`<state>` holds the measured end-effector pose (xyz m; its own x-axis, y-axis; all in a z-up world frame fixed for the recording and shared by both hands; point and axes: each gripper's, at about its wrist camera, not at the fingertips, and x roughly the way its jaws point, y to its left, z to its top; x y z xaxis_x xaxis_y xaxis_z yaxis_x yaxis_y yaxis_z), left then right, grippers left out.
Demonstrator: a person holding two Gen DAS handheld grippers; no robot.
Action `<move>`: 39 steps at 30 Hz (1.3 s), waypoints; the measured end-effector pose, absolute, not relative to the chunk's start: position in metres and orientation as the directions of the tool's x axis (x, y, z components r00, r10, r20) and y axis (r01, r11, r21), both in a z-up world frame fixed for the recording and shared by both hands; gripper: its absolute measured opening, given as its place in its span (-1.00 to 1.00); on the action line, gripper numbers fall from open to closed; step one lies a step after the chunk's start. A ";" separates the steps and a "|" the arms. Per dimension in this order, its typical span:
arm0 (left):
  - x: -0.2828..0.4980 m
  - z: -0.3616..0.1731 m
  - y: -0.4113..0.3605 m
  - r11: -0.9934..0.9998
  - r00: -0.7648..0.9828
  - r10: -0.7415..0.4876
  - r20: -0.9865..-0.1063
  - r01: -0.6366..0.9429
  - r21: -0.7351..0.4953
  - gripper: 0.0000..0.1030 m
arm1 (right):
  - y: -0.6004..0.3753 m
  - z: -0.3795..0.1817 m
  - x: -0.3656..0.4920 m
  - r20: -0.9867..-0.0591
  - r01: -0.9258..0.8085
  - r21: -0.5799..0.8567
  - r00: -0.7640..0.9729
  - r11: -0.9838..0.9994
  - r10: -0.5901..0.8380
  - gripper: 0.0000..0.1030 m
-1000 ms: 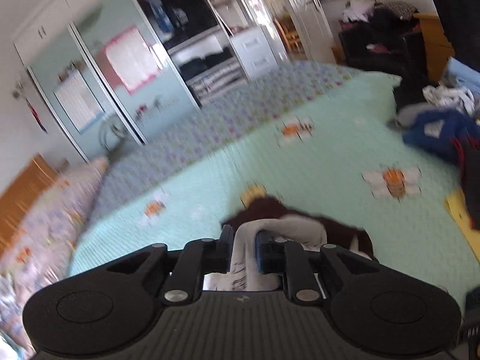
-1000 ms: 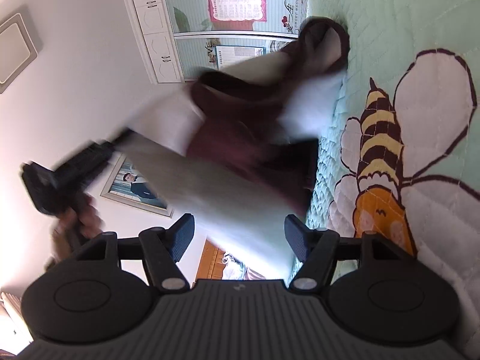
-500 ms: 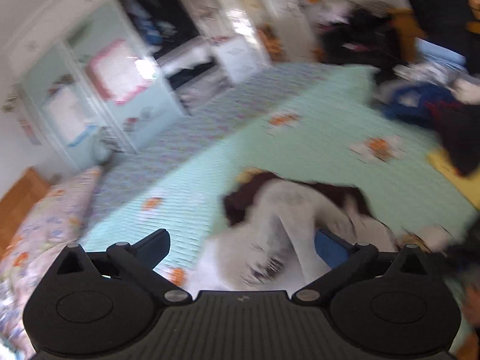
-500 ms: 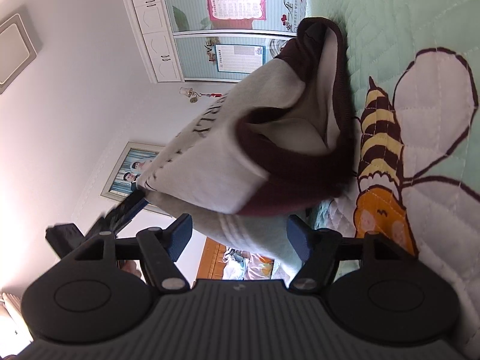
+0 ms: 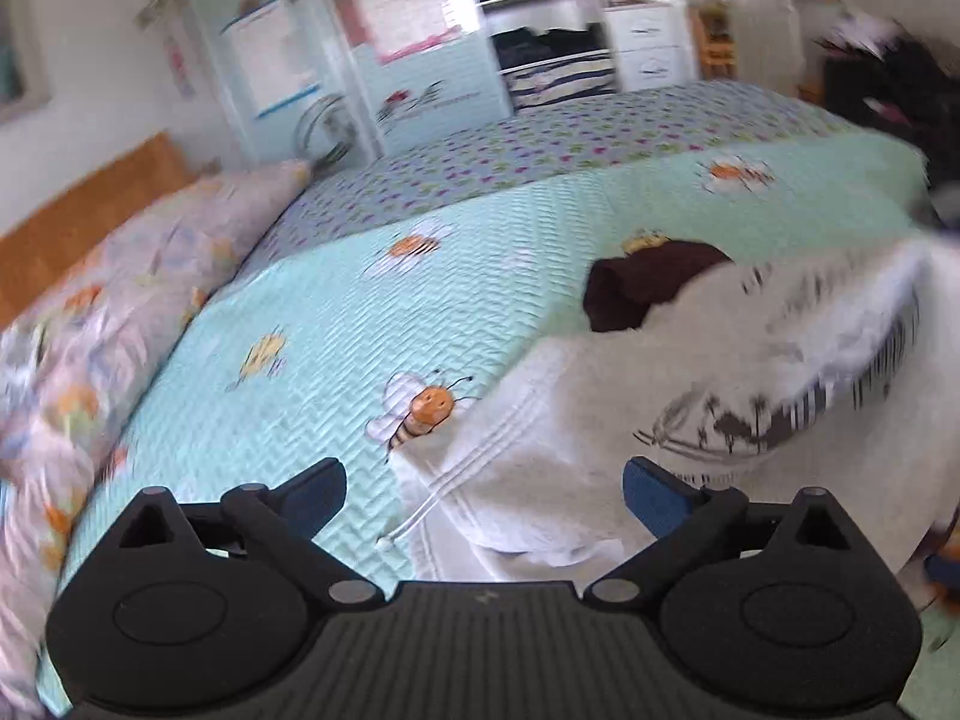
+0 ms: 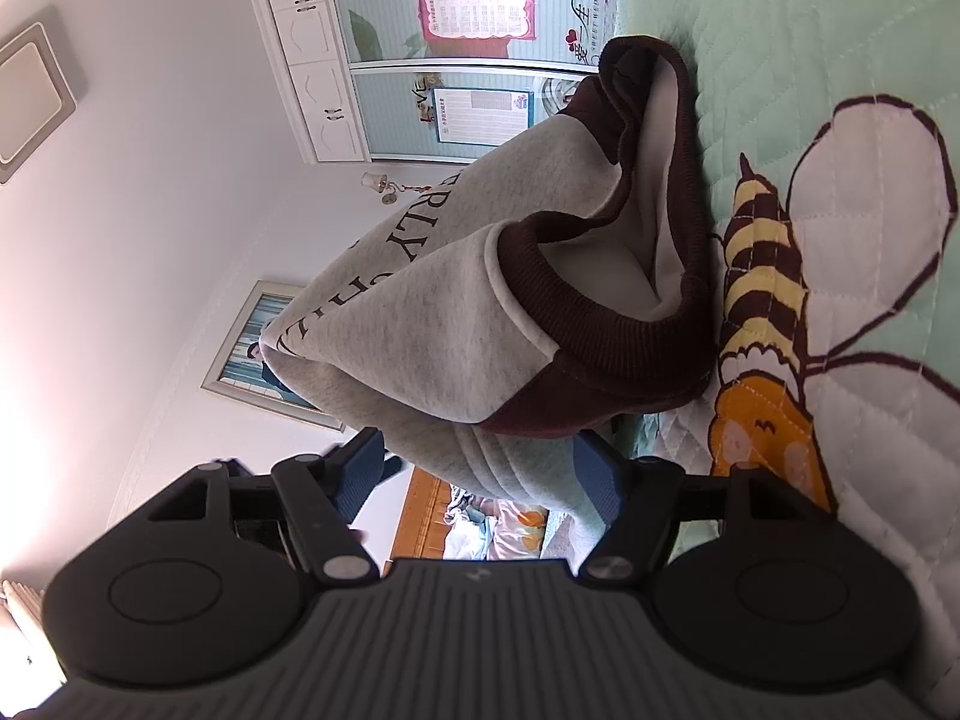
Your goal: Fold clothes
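A grey sweatshirt [image 5: 570, 468] with dark print and a maroon part [image 5: 648, 288] lies heaped on the mint bee-pattern bedspread [image 5: 360, 312]. Its near hem and a white cord [image 5: 414, 516] reach toward my left gripper [image 5: 483, 495], which stands wide open just short of it, holding nothing. In the right wrist view, rolled sideways, the same sweatshirt [image 6: 432, 324] rises in a fold with a maroon ribbed band [image 6: 660, 324] against the bedspread [image 6: 780, 30]. A grey hem hangs between the fingers of my right gripper [image 6: 480, 474], which is open and does not pinch it.
A floral pillow [image 5: 120, 300] and a wooden headboard [image 5: 78, 210] bound the bed on the left. A wardrobe [image 5: 420, 60] with open shelves stands beyond the far edge. Dark clothes [image 5: 888, 90] are heaped at the far right.
My left gripper, shut on the sweatshirt a second ago, has opened and swung left and back. The sweatshirt dropped onto the bed. My right gripper stayed open and moved slightly closer.
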<state>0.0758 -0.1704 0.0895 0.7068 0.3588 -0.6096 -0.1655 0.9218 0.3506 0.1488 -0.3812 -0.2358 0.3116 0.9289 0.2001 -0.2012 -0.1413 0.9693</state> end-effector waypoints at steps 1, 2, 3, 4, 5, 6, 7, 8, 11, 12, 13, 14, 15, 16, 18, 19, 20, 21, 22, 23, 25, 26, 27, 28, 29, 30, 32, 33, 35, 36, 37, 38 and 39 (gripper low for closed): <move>0.079 0.082 -0.174 0.916 0.719 0.352 -0.599 -0.134 0.377 0.91 | -0.376 -0.230 0.143 0.199 -0.199 0.970 0.317 -0.140 0.927 0.38; 0.082 0.074 -0.179 0.909 0.731 0.344 -0.590 -0.102 0.404 0.91 | -0.374 -0.228 0.138 0.198 -0.198 0.970 0.319 -0.139 0.927 0.39; 0.085 0.066 -0.183 0.900 0.743 0.335 -0.580 -0.070 0.430 0.91 | -0.378 -0.230 0.134 0.198 -0.199 0.970 0.319 -0.139 0.927 0.39; 0.088 0.058 -0.187 0.889 0.754 0.326 -0.571 -0.039 0.456 0.91 | -0.380 -0.231 0.132 0.198 -0.200 0.970 0.319 -0.139 0.927 0.39; 0.091 0.051 -0.191 0.877 0.765 0.316 -0.561 -0.009 0.481 0.91 | -0.380 -0.231 0.132 0.198 -0.202 0.970 0.318 -0.138 0.927 0.39; 0.094 0.043 -0.195 0.862 0.776 0.305 -0.553 0.022 0.506 0.92 | -0.380 -0.231 0.131 0.199 -0.203 0.969 0.318 -0.138 0.927 0.39; 0.097 0.035 -0.199 0.846 0.786 0.294 -0.544 0.051 0.531 0.91 | -0.381 -0.232 0.130 0.199 -0.204 0.969 0.317 -0.138 0.927 0.39; 0.100 0.027 -0.203 0.828 0.796 0.282 -0.536 0.080 0.555 0.91 | -0.382 -0.232 0.130 0.199 -0.205 0.969 0.317 -0.138 0.927 0.39; 0.107 0.015 -0.206 0.817 0.811 0.206 -0.548 0.166 0.552 0.91 | -0.383 -0.232 0.131 0.198 -0.206 0.969 0.313 -0.137 0.929 0.39; 0.110 0.012 -0.205 0.825 0.807 0.166 -0.567 0.201 0.528 0.90 | -0.382 -0.232 0.132 0.198 -0.206 0.969 0.311 -0.137 0.930 0.39; 0.112 0.009 -0.204 0.825 0.804 0.138 -0.579 0.229 0.516 0.89 | -0.382 -0.232 0.133 0.197 -0.206 0.969 0.309 -0.137 0.930 0.39; 0.114 0.005 -0.204 0.822 0.802 0.117 -0.585 0.253 0.511 0.83 | -0.382 -0.232 0.134 0.197 -0.205 0.969 0.308 -0.137 0.931 0.39; 0.118 0.002 -0.204 0.820 0.797 0.102 -0.595 0.272 0.504 0.77 | -0.383 -0.232 0.134 0.197 -0.205 0.969 0.306 -0.138 0.931 0.39; 0.122 -0.001 -0.203 0.819 0.789 0.092 -0.608 0.287 0.496 0.55 | -0.383 -0.233 0.134 0.197 -0.205 0.969 0.304 -0.138 0.932 0.39; 0.133 -0.006 -0.200 0.834 0.769 0.078 -0.634 0.299 0.464 -0.26 | -0.382 -0.232 0.137 0.197 -0.204 0.969 0.302 -0.138 0.933 0.39; 0.141 -0.005 -0.195 0.861 0.756 0.077 -0.650 0.278 0.425 -0.70 | -0.382 -0.232 0.138 0.197 -0.204 0.969 0.301 -0.139 0.933 0.39; 0.148 -0.004 -0.189 0.887 0.742 0.076 -0.666 0.256 0.385 -0.88 | -0.382 -0.232 0.139 0.199 -0.205 0.969 0.300 -0.141 0.933 0.40; 0.154 -0.002 -0.184 0.906 0.739 0.085 -0.668 0.222 0.361 -0.89 | -0.382 -0.232 0.139 0.200 -0.205 0.968 0.299 -0.142 0.933 0.40; 0.158 0.003 -0.181 0.917 0.750 0.115 -0.651 0.172 0.360 -0.90 | -0.382 -0.232 0.140 0.200 -0.205 0.968 0.298 -0.142 0.933 0.40; 0.162 0.010 -0.178 0.923 0.763 0.152 -0.628 0.118 0.367 -0.91 | -0.383 -0.233 0.141 0.200 -0.205 0.968 0.297 -0.142 0.934 0.40; 0.172 0.029 -0.170 0.932 0.785 0.214 -0.582 0.014 0.361 -0.92 | -0.383 -0.233 0.143 0.200 -0.205 0.968 0.296 -0.143 0.934 0.40; 0.178 0.046 -0.166 0.942 0.796 0.225 -0.562 -0.030 0.334 -0.92 | -0.383 -0.232 0.143 0.200 -0.205 0.968 0.296 -0.143 0.934 0.40; 0.184 0.063 -0.161 0.949 0.806 0.237 -0.542 -0.074 0.305 -0.92 | -0.383 -0.232 0.144 0.200 -0.205 0.968 0.296 -0.143 0.934 0.40; 0.190 0.082 -0.158 0.953 0.815 0.249 -0.523 -0.111 0.281 -0.93 | -0.383 -0.232 0.145 0.201 -0.205 0.968 0.296 -0.143 0.934 0.40; 0.196 0.101 -0.157 0.955 0.821 0.261 -0.507 -0.141 0.262 -0.93 | -0.383 -0.231 0.146 0.201 -0.206 0.968 0.296 -0.143 0.934 0.40; 0.202 0.121 -0.158 0.953 0.831 0.271 -0.486 -0.161 0.256 -0.93 | -0.382 -0.231 0.146 0.200 -0.206 0.968 0.297 -0.142 0.934 0.40; 0.208 0.159 -0.169 0.945 0.858 0.284 -0.427 -0.175 0.277 -0.93 | -0.382 -0.230 0.148 0.198 -0.204 0.969 0.299 -0.141 0.934 0.40; 0.208 0.177 -0.178 0.940 0.874 0.287 -0.393 -0.177 0.292 -0.93 | -0.381 -0.230 0.149 0.198 -0.202 0.969 0.299 -0.140 0.933 0.40; 0.206 0.210 -0.192 0.929 0.898 0.293 -0.328 -0.187 0.319 -0.93 | -0.379 -0.229 0.150 0.197 -0.198 0.970 0.300 -0.141 0.933 0.40; 0.203 0.224 -0.199 0.924 0.909 0.297 -0.294 -0.196 0.327 -0.93 | -0.378 -0.229 0.151 0.197 -0.196 0.970 0.300 -0.142 0.933 0.40; 0.198 0.237 -0.206 0.920 0.917 0.302 -0.259 -0.210 0.330 -0.93 | -0.377 -0.229 0.152 0.197 -0.194 0.971 0.300 -0.142 0.933 0.40; 0.192 0.248 -0.212 0.917 0.924 0.306 -0.229 -0.222 0.332 -0.93 | -0.376 -0.228 0.153 0.196 -0.191 0.971 0.300 -0.143 0.934 0.40; 0.184 0.259 -0.220 0.911 0.928 0.310 -0.207 -0.227 0.344 -0.93 | -0.374 -0.228 0.154 0.195 -0.187 0.972 0.300 -0.142 0.934 0.40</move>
